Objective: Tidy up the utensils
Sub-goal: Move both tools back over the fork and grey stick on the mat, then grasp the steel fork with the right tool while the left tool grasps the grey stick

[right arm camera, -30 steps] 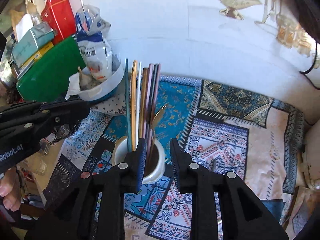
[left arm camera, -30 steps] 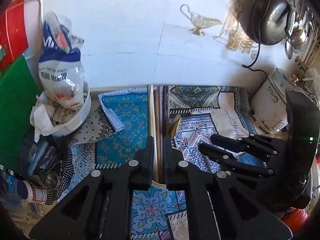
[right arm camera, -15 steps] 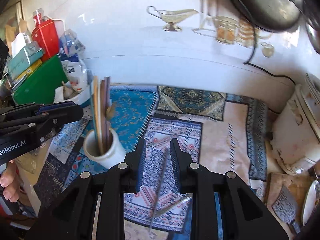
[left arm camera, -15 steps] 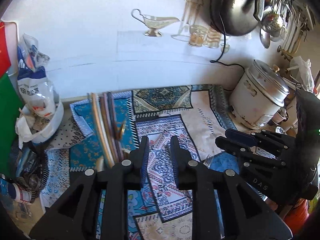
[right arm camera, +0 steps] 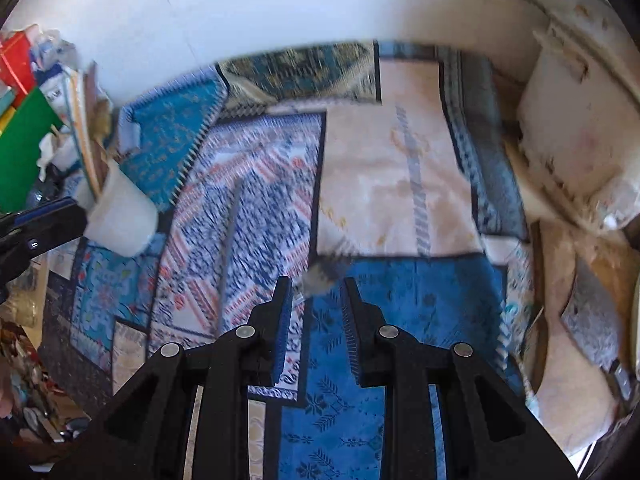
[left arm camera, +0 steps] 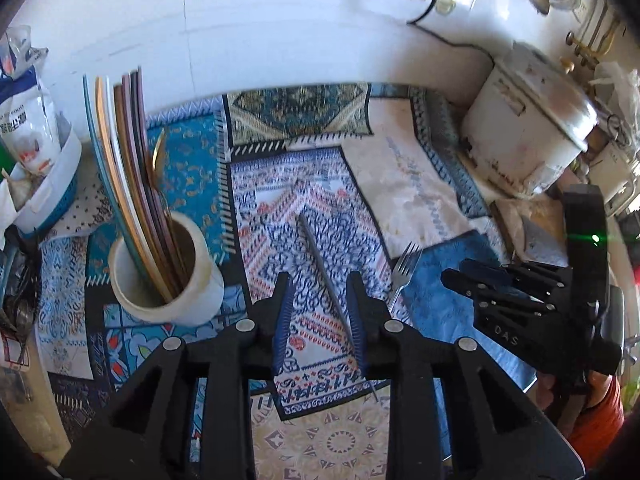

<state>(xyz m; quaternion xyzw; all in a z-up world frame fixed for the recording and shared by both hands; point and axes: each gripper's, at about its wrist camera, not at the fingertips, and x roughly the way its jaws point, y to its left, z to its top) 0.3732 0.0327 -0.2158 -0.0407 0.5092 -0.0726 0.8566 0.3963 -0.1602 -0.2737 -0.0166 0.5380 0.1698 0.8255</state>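
A white holder cup stands on the patterned cloth at left, with several long chopsticks and a gold spoon upright in it. A grey chopstick lies on the cloth, running between my left gripper's open, empty fingers. A silver fork lies just right of it. My right gripper is open and empty, low over the blurred fork head. The cup shows at left in the right wrist view. The right gripper also shows in the left wrist view.
A white rice cooker stands at the right. A white basket with a food bag sits at the far left. A white wall backs the counter. A green board and red box are at the left.
Both grippers moved right and down from the cup toward the utensils lying on the cloth. Their jaws opened wider. The right wrist view is now motion-blurred.
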